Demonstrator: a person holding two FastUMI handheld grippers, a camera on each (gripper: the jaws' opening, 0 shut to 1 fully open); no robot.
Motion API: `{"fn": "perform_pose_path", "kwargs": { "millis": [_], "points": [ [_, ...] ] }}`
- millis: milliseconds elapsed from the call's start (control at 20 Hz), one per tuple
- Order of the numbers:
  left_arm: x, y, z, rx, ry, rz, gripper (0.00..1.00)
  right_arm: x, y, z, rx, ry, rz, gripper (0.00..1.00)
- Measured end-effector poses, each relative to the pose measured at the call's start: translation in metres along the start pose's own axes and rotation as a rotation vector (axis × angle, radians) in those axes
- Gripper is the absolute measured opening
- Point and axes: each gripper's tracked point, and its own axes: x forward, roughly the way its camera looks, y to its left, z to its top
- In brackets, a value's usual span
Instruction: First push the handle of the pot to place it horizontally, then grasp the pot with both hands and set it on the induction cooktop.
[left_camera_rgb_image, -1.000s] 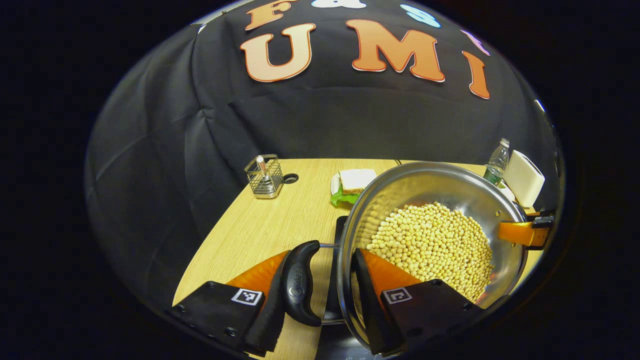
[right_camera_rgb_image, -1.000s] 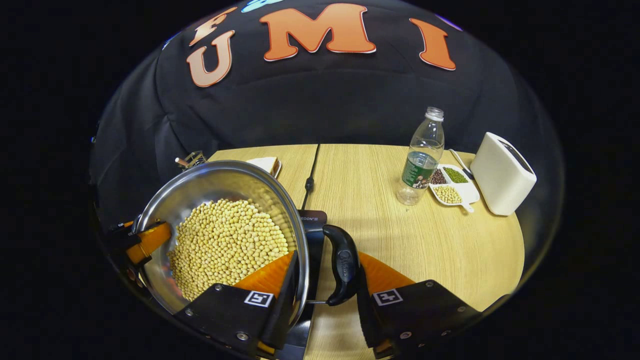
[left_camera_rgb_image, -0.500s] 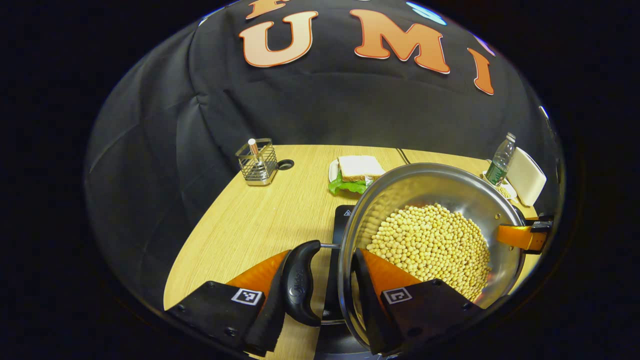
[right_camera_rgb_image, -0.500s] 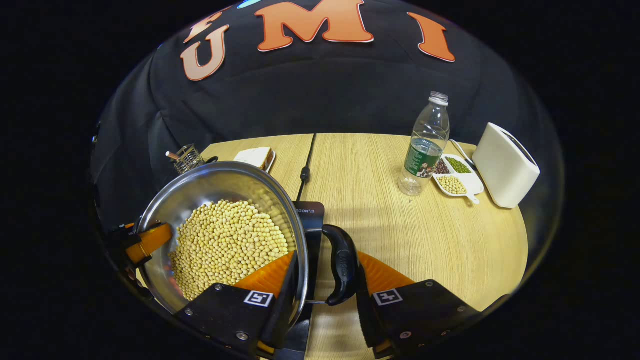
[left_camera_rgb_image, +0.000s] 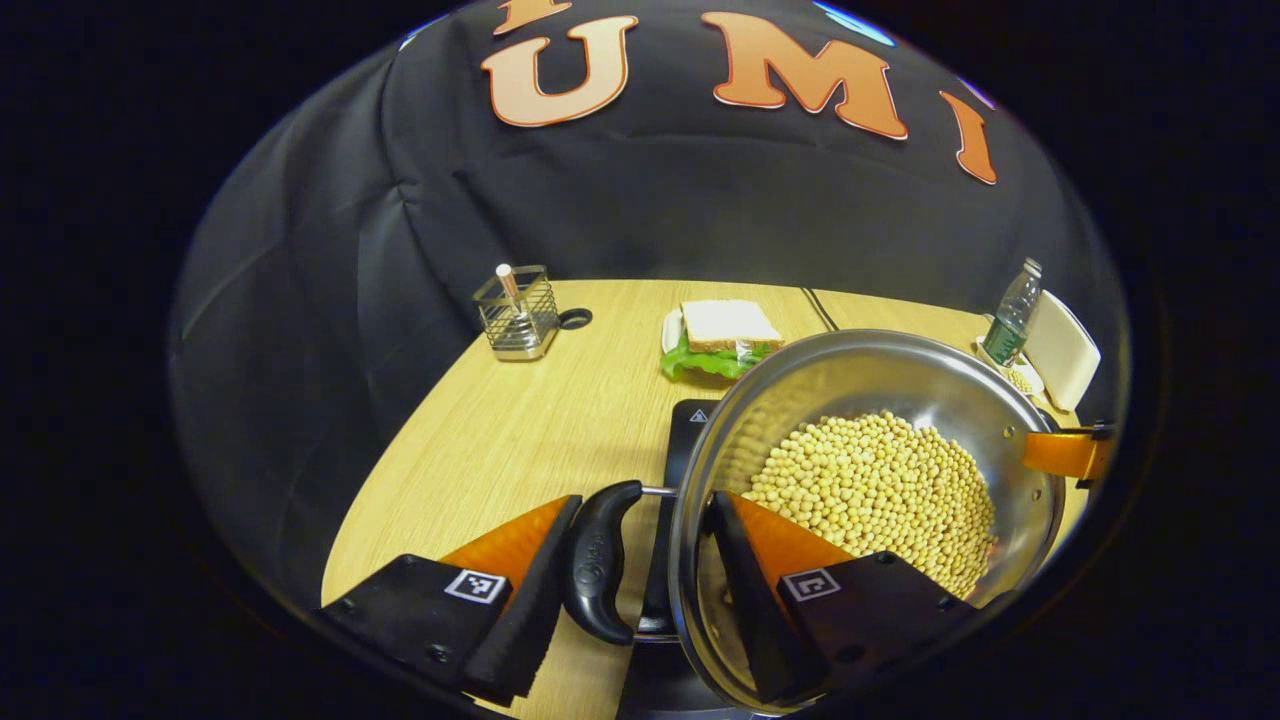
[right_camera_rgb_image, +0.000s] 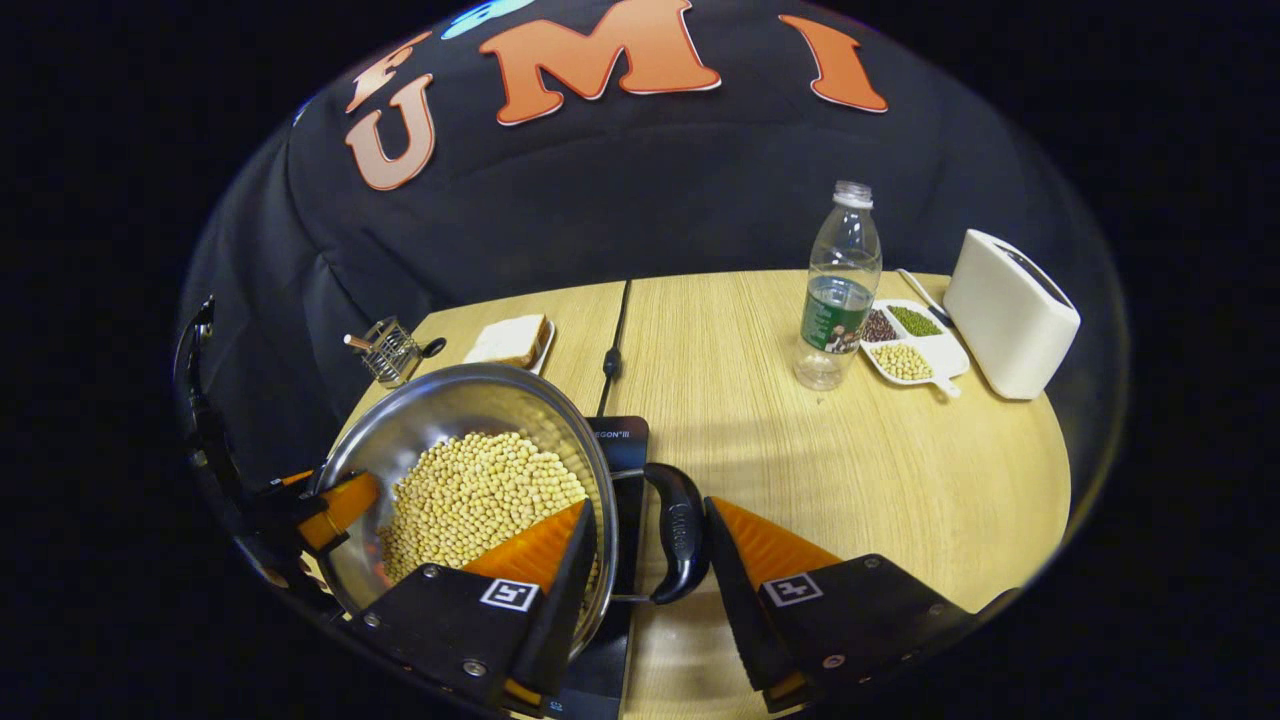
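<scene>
Steel pot (left_camera_rgb_image: 870, 500) of beans sits on the cooktop (left_camera_rgb_image: 690, 430); we've got both tongs, left (left_camera_rgb_image: 640, 600) and right (right_camera_rgb_image: 645, 585), loosened, straddling its side handles. Placement looks done; only pulling away remains.

The pot (left_camera_rgb_image: 870, 480) hides most of the induction cooktop (left_camera_rgb_image: 688, 432); the far tool (left_camera_rgb_image: 1068, 452) is cut off.

A light wooden bench (right_camera_rgb_image: 860, 470) is being backed by creased black cloth (right_camera_rgb_image: 620, 200), and is being lit evenly from above.
</scene>
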Motion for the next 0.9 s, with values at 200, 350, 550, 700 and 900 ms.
{"fn": "perform_pose_path", "kwargs": {
  "millis": [200, 350, 550, 700, 900],
  "points": [
    [-0.050, 0.002, 0.029, -0.032, -0.099, 0.059, 0.89, -0.044, -0.016, 0.038, -0.037, -0.183, -0.015, 0.74],
    [-0.082, -0.018, 0.043, -0.078, -0.165, 0.023, 0.83, -0.091, -0.023, 0.067, -0.048, -0.328, -0.009, 0.78],
    [-0.127, -0.040, 0.079, -0.105, -0.283, -0.011, 0.92, -0.147, -0.041, 0.099, -0.102, -0.496, -0.026, 0.81],
    [-0.161, -0.059, 0.102, -0.108, -0.377, -0.045, 0.92, -0.201, -0.044, 0.107, -0.136, -0.591, -0.039, 0.83],
    [-0.211, -0.068, 0.123, -0.127, -0.483, -0.088, 0.98, -0.261, -0.067, 0.128, -0.169, -0.717, -0.050, 0.85]
  ]
}}
